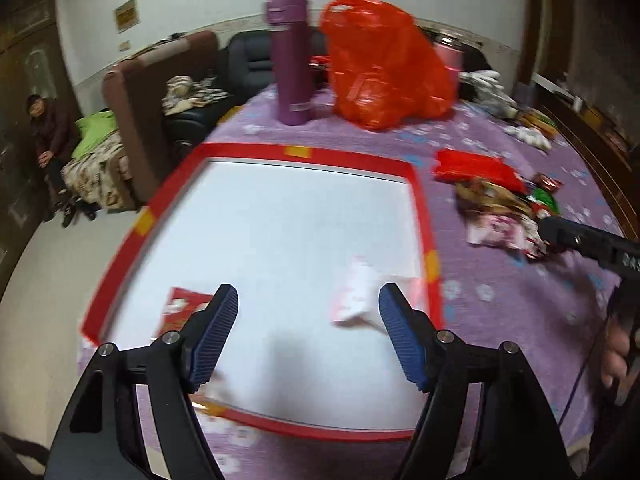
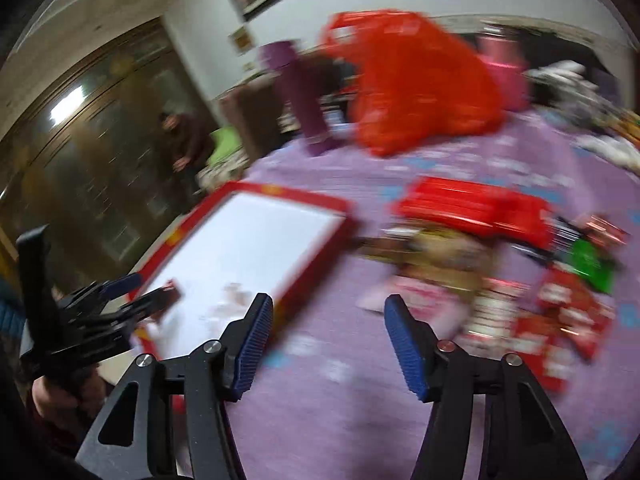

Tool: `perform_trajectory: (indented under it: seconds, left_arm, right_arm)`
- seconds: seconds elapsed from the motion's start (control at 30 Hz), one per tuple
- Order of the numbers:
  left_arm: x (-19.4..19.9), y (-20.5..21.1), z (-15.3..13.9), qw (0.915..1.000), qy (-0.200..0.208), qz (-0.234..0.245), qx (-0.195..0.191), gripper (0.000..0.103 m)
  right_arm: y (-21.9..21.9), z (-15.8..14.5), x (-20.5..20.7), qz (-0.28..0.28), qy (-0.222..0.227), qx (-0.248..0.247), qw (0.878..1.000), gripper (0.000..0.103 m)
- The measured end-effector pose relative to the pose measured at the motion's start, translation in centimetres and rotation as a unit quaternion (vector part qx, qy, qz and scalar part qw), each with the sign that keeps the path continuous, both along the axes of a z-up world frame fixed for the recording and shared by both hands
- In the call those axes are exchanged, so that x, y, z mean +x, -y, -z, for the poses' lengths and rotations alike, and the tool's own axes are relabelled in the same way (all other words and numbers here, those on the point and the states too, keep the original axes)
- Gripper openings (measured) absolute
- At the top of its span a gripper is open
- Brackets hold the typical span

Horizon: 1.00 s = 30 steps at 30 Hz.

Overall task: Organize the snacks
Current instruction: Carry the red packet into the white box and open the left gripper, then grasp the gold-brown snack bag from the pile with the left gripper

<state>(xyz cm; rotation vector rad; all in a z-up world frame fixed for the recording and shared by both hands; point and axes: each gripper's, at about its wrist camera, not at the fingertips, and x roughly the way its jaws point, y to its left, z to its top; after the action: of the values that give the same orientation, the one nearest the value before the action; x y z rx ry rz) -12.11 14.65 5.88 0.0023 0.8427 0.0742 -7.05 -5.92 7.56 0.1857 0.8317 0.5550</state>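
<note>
Both grippers stand with jaws apart and nothing between the pads.

Left gripper (image 1: 308, 300) hangs over my white tray (image 1: 280, 208) with its red rim; inside the tray lie a red packet (image 1: 180, 308) at seven o'clock and a pale pink-white packet (image 1: 360, 296) at five o'clock. My right gripper (image 2: 329, 308) hovers over the purple tablecloth (image 2: 340, 420), just beside the tray's rim. At two o'clock from it sits the loose snack pile (image 2: 500, 272), blurred, with a red box (image 2: 472, 204) on its far side. Beyond the tray, at twelve o'clock, stand a purple flask (image 1: 290, 60) and a red plastic bag (image 1: 388, 64).
</note>
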Motion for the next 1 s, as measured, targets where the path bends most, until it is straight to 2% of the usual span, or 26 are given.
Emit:
perform_trajectory:
  seconds: [0.13,0.23,0.37,0.47,0.7,0.77,0.93,1.0]
  left_arm:
    - [0.6,3.6,-0.1,0.9987,-0.011,0.05,-0.001,0.073]
    - [1.1,6.2,-0.6,0.9967,-0.018,0.08,-0.003,0.073]
    - [2.0,8.3,-1.2,0.995,-0.015,0.099,0.008,0.073]
    - [3.0,8.7,-1.6,0.9945,-0.02,0.102,0.007,0.073]
    - [6.8,9.9,-2.1,0.9939,-0.034,0.105,0.005,0.073]
    - [8.2,11.0,-1.8,0.993,-0.045,0.108,0.017,0.073]
    - [11.2,13.6,-0.6,0.9891,-0.069,0.125,0.037,0.073]
    - [12.0,14.1,-0.2,0.988,-0.081,0.128,0.032,0.073]
  right_arm:
    - [5.8,0.7,0.2,0.048,-0.023,0.025,0.998,0.062]
    - [7.7,1.0,1.0,0.065,-0.041,0.033,0.997,0.062]
    - [8.4,2.6,2.7,0.084,-0.068,0.041,0.993,0.062]
    - [7.8,4.2,3.5,0.089,-0.083,0.02,0.992,0.06]
    - [6.0,4.3,2.6,0.075,-0.02,-0.064,0.995,0.052]
    - [5.7,4.1,2.2,0.066,-0.008,-0.074,0.995,0.047]
    - [7.0,4.0,2.3,0.071,-0.015,-0.048,0.996,0.047]
    - [7.9,3.8,2.5,0.078,-0.023,-0.018,0.997,0.047]
